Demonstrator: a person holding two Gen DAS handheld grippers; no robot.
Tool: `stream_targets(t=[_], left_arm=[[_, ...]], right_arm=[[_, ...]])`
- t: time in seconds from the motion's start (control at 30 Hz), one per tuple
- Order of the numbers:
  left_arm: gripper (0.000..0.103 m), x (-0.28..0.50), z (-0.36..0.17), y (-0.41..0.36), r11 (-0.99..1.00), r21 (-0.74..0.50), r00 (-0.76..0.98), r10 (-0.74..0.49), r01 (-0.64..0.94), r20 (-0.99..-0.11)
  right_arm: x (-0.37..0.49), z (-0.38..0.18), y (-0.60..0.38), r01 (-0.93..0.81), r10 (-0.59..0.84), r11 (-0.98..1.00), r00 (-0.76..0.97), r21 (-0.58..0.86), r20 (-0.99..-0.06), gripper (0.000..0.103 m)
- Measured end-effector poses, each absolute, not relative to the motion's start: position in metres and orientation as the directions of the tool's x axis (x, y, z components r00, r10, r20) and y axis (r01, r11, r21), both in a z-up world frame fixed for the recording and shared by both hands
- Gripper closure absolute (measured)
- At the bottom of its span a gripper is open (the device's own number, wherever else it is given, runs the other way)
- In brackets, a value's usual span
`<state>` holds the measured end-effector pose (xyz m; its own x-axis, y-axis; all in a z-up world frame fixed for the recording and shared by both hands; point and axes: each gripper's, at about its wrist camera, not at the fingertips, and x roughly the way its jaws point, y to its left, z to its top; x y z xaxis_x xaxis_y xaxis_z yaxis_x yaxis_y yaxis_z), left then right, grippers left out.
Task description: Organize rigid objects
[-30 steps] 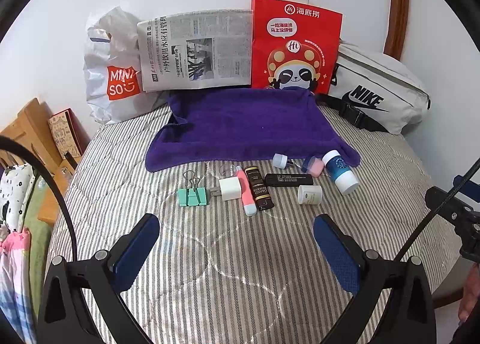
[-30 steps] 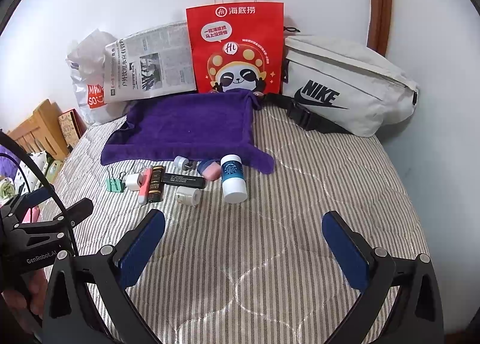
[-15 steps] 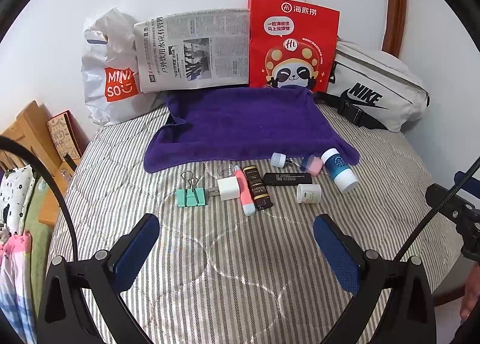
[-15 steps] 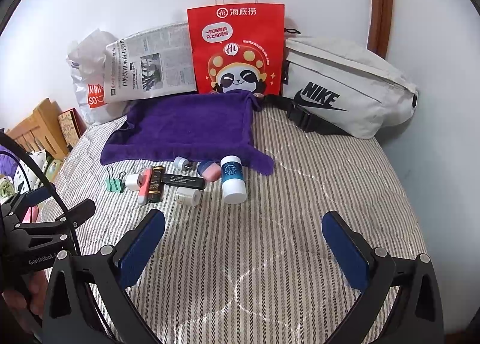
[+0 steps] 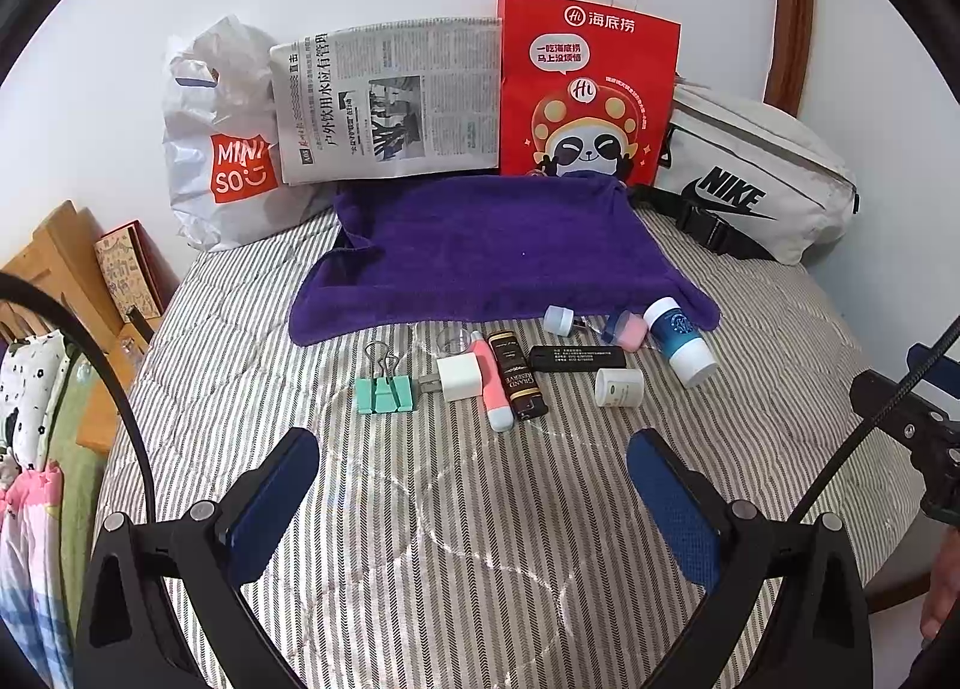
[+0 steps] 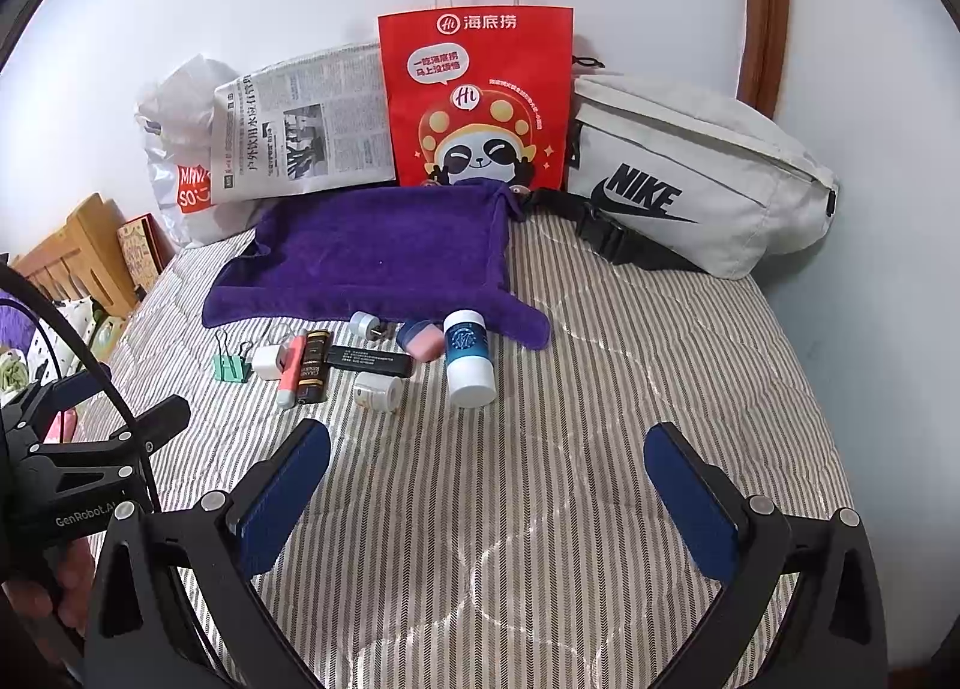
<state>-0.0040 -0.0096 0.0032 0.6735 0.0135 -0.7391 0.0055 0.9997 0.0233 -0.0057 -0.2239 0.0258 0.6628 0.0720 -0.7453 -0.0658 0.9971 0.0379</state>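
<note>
Small rigid items lie in a row on the striped bed in front of a purple towel (image 5: 498, 245) (image 6: 384, 251): green binder clips (image 5: 384, 394) (image 6: 231, 370), a white charger cube (image 5: 459, 378), a pink tube (image 5: 493, 383), a dark brown tube (image 5: 519, 383) (image 6: 315, 365), a black stick (image 5: 576, 358) (image 6: 369, 360), a small white jar (image 5: 618, 387) (image 6: 377, 391), a pink-blue case (image 5: 627, 329) (image 6: 420, 339) and a blue-white bottle (image 5: 681, 341) (image 6: 467, 356). My left gripper (image 5: 474, 485) and right gripper (image 6: 486, 479) hover open, short of the row, holding nothing.
Against the wall stand a white shopping bag (image 5: 222, 149), a newspaper (image 5: 390, 101), a red paper bag (image 5: 588, 95) (image 6: 477, 101) and a grey waist bag (image 5: 756, 179) (image 6: 690, 173). A wooden headboard (image 5: 54, 269) is at left. The bed edge drops off at right.
Both views have shifted only slightly; the grippers stay open and the items have not moved.
</note>
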Motion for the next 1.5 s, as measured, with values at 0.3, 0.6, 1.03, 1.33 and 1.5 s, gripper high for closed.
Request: stream_targets(t=[0.3, 0.6, 1.03, 1.33, 1.5], left_arm=[[0.000, -0.004, 0.003, -0.009, 1.000, 0.022, 0.672, 0.013, 0.004, -0.740], [0.000, -0.005, 0.001, -0.007, 1.000, 0.022, 0.670, 0.012, 0.005, -0.742], [0.000, -0.006, -0.002, -0.006, 1.000, 0.027, 0.667, 0.015, 0.007, -0.745], [0.000, -0.003, -0.005, -0.006, 1.000, 0.024, 0.664, 0.012, 0.009, -0.748], [0.000, 0.002, -0.012, -0.004, 1.000, 0.026, 0.659, 0.010, 0.015, -0.752]], right_arm=[[-0.006, 0.025, -0.222, -0.069, 0.071, 0.997, 0.662, 0.034, -0.746, 0.000], [-0.005, 0.024, -0.222, -0.070, 0.070, 0.997, 0.662, 0.031, -0.746, 0.000], [-0.006, 0.023, -0.222, -0.071, 0.070, 0.997, 0.661, 0.030, -0.747, 0.000], [-0.003, 0.018, -0.223, -0.066, 0.067, 0.997, 0.662, 0.032, -0.747, 0.000], [0.003, 0.010, -0.223, -0.073, 0.085, 0.996, 0.658, 0.050, -0.748, 0.000]])
